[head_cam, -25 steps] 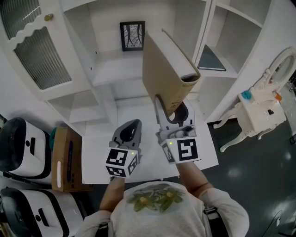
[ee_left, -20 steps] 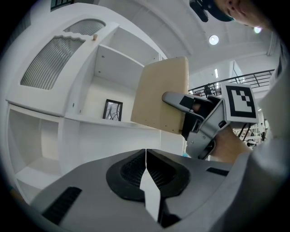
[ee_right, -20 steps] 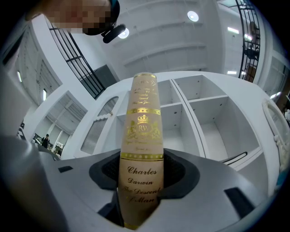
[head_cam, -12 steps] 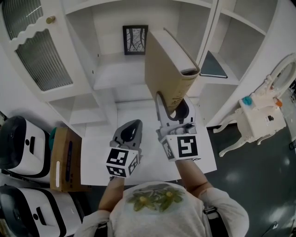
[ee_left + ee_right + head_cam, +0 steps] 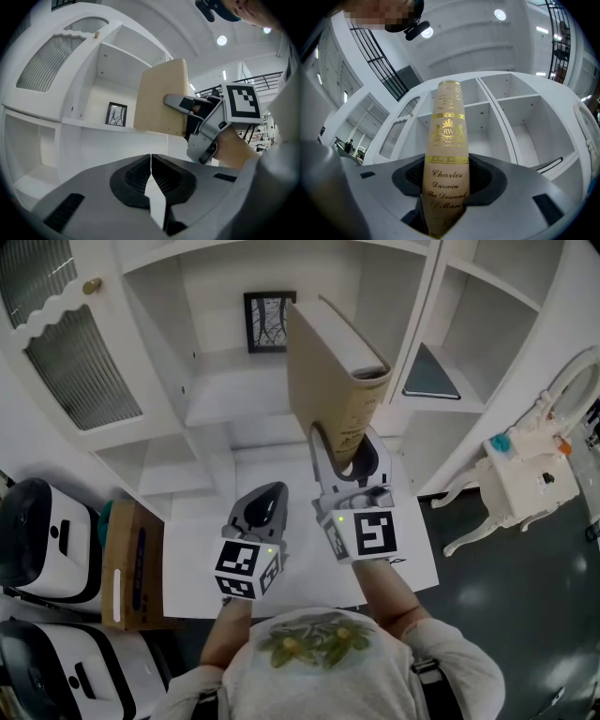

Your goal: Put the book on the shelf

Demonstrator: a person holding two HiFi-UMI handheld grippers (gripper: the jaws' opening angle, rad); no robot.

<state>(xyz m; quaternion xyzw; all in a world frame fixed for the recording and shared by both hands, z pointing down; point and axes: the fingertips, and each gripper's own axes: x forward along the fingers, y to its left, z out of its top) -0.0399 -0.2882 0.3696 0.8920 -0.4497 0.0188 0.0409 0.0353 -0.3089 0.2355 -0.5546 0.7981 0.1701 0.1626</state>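
Observation:
A tan hardback book (image 5: 333, 371) with gold lettering on its spine (image 5: 446, 159) stands upright in my right gripper (image 5: 344, 454), whose jaws are shut on its lower end. It is raised in front of the white shelf unit (image 5: 225, 390), near the divider between the middle and right compartments. My left gripper (image 5: 263, 505) hangs lower and to the left, shut and holding nothing. From the left gripper view the book (image 5: 161, 103) and the right gripper (image 5: 187, 104) show at upper right.
A small framed picture (image 5: 269, 321) leans at the back of the middle shelf. A dark flat book (image 5: 429, 364) lies in the right compartment. A cabinet door with a wavy glass pane (image 5: 66, 343) stands at left. A brown box (image 5: 134, 559) sits low left, a white side table (image 5: 520, 470) right.
The right gripper with the book has shifted slightly left and toward the shelf. The left gripper has stayed put.

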